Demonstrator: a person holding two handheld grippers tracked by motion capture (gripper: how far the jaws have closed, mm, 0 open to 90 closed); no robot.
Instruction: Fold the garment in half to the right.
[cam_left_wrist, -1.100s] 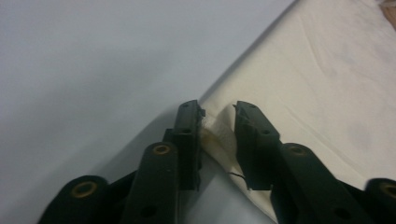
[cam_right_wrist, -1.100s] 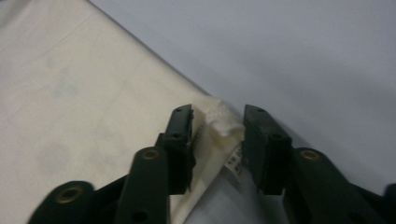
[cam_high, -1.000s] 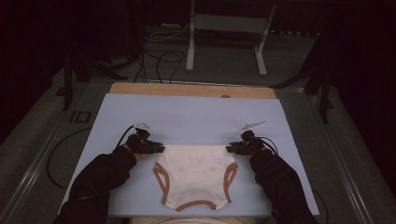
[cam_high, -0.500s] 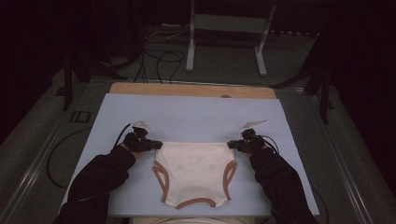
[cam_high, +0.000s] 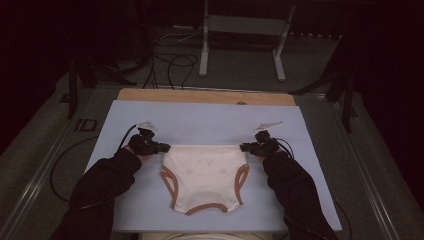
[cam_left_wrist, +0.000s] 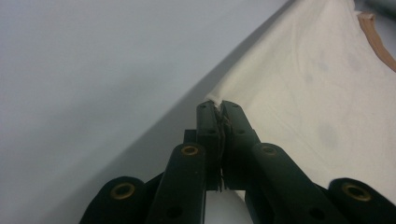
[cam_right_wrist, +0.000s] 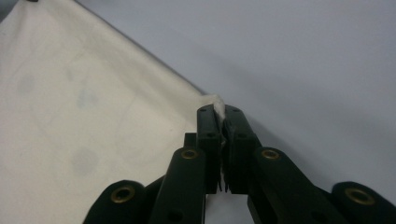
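A pair of cream underpants (cam_high: 205, 172) with brown-trimmed leg holes lies flat on the pale blue mat (cam_high: 210, 125), waistband toward the far side. My left gripper (cam_high: 162, 147) is shut on the waistband's left corner. My right gripper (cam_high: 245, 147) is shut on the waistband's right corner. In the left gripper view the jaws pinch the cream fabric (cam_left_wrist: 299, 93) at its corner, left gripper (cam_left_wrist: 218, 108). The right gripper view shows the same pinch, right gripper (cam_right_wrist: 218, 111), with the fabric (cam_right_wrist: 93, 102) spreading to the left. The waistband is stretched straight between the two grippers.
A wooden board edge (cam_high: 205, 96) shows beyond the mat. Cables (cam_high: 170, 65) and a metal stand (cam_high: 240, 30) sit on the floor behind. Metal table rails (cam_high: 45, 170) run along both sides. Bare mat lies beyond the garment.
Both grippers have carried the underpants a little farther from the person, and the waistband is pulled straighter.
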